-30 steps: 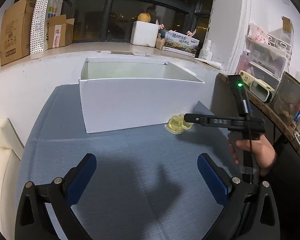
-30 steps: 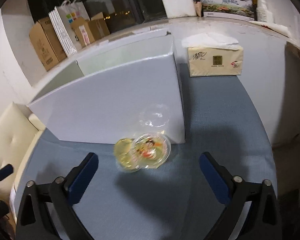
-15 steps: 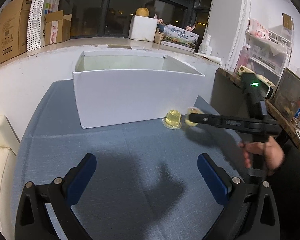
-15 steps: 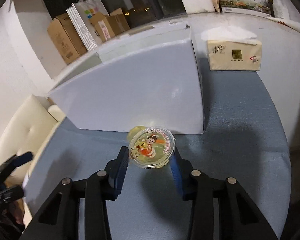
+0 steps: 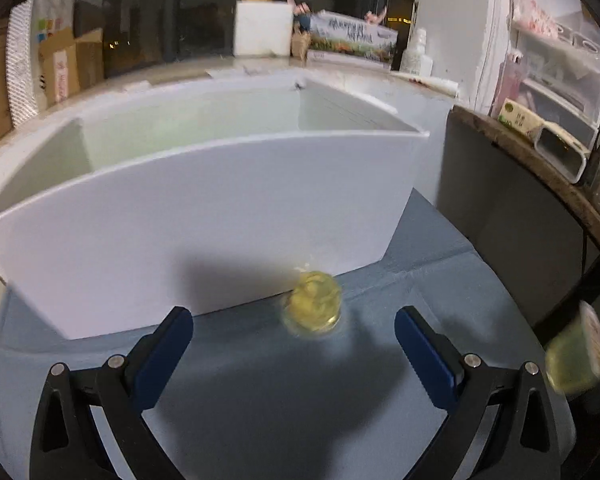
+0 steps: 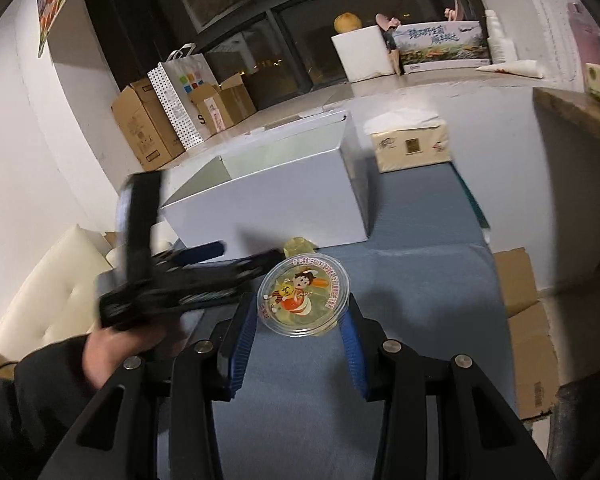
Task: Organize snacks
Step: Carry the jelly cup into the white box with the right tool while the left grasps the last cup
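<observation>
Ahead, a yellow jelly cup (image 5: pixel 312 305) sits on the blue-clothed worktop (image 5: pixel 260 392) by the white box (image 5: pixel 204 216), centred between the spread left tool (image 5: pixel 293 344); the right tool (image 6: pixel 300 330) clamps a second cartoon-lidded jelly cup (image 6: pixel 303 295)

home | sofa (image 6: pixel 56 280) | window-ledge cardboard boxes (image 6: pixel 144 128) | tissue pack (image 6: pixel 410 146)

the left gripper (image 5: pixel 292 340) hovers with its jaws spread wide above the blue-covered desk (image 5: pixel 260 400), a blurred yellow jelly cup (image 5: pixel 314 306) resting between them just beside the front wall of the white box (image 5: pixel 204 216), while another jelly cup (image 5: pixel 576 354) shows blurred over the desk's right edge.
</observation>
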A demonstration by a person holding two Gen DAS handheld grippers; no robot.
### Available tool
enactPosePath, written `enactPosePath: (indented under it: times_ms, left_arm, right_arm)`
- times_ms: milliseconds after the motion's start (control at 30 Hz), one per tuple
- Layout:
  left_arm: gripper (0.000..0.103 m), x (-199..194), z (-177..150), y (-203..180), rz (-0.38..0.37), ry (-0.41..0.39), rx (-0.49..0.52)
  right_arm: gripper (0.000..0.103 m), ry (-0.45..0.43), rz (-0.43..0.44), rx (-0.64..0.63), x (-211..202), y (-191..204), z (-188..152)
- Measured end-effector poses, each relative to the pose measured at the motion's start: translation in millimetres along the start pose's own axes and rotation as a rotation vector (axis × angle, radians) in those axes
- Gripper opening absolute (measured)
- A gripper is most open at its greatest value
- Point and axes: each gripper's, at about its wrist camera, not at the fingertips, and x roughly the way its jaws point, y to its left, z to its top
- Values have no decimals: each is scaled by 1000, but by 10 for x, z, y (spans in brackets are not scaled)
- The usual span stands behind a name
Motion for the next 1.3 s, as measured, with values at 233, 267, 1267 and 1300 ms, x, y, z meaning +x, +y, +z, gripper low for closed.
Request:
enactPosePath:
  times_ms: [233,267,1267,1300]
  left_arm:
    - [64,376,55,3,7,62,-44]
    - [46,387,44,31,-22,63,-57]
    - [43,-1172,894,1409,-55,-333,-138]
    - [50,-1046,935,1423,-54,-309,-150]
  right_arm:
    - [45,-25,-5,0,-27,21,34]
    - [45,-23,-5,-2,-15,25,30]
    - [45,-62,97,-91,995,656,1433]
    - [46,-48,92,-86,1117,621,1539]
